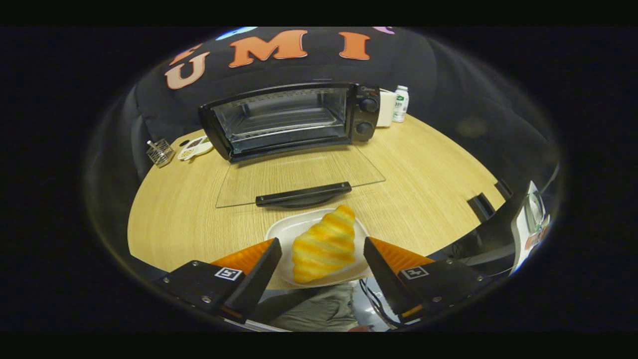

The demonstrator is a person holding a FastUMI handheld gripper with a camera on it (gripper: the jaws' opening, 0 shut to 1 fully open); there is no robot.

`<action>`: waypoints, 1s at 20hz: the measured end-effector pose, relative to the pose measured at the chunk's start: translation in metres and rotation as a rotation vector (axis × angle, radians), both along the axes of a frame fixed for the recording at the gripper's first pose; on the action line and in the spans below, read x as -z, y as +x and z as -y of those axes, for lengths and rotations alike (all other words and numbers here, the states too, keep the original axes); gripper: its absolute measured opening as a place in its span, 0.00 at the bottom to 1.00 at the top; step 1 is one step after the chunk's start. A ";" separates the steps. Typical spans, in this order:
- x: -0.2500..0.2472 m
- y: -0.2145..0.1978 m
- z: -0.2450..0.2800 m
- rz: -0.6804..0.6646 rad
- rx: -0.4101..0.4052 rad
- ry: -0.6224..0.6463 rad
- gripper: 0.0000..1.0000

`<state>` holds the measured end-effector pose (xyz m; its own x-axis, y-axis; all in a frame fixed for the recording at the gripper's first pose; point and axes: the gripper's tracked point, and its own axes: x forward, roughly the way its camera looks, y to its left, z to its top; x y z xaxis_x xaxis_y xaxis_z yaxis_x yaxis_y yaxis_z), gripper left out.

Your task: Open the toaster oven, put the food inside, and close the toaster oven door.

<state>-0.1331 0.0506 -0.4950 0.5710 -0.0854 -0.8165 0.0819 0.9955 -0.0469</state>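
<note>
A black toaster oven [294, 122] stands at the back of the wooden table [428, 184]. Its glass door [299, 174] lies folded down flat toward me, with the dark handle [304, 194] at its near edge, and a wire rack shows inside. A golden croissant [325, 244] rests on a white plate [286, 232] just in front of the door handle. My gripper [321, 249] is open, one finger on each side of the croissant with a gap to it on both sides. Whether the fingers touch the plate is unclear.
Left of the oven lie a small wire basket [160, 152] and a white dish [195, 148]. A white box [386, 107] and a small bottle [400, 103] stand to its right. Dark equipment [503, 229] sits at the table's right edge. Cloth and cables lie below the near edge.
</note>
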 end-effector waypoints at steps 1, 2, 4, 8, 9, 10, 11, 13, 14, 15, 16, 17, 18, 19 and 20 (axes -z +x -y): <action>0.005 -0.004 -0.001 -0.012 0.019 0.005 0.99; 0.009 -0.006 -0.002 -0.019 0.039 0.008 0.99; 0.019 -0.010 -0.001 -0.036 0.082 0.004 0.99; 0.036 -0.017 -0.001 -0.082 0.139 0.011 0.99; 0.039 -0.017 0.001 -0.083 0.156 0.008 0.99; 0.042 -0.017 0.001 -0.086 0.173 0.016 0.99; 0.044 -0.017 0.001 -0.083 0.190 0.022 0.99; 0.046 -0.015 0.004 -0.083 0.201 0.010 0.99; 0.047 -0.015 0.003 -0.094 0.191 -0.002 0.98; 0.049 -0.013 0.004 -0.090 0.182 -0.013 0.99; 0.049 -0.011 0.004 -0.091 0.172 -0.014 0.99; 0.047 -0.009 0.003 -0.089 0.169 -0.005 0.92; 0.045 -0.008 0.001 -0.085 0.172 0.016 0.88; 0.040 -0.007 0.001 -0.076 0.174 0.028 0.80; 0.032 -0.003 0.003 -0.061 0.168 0.026 0.76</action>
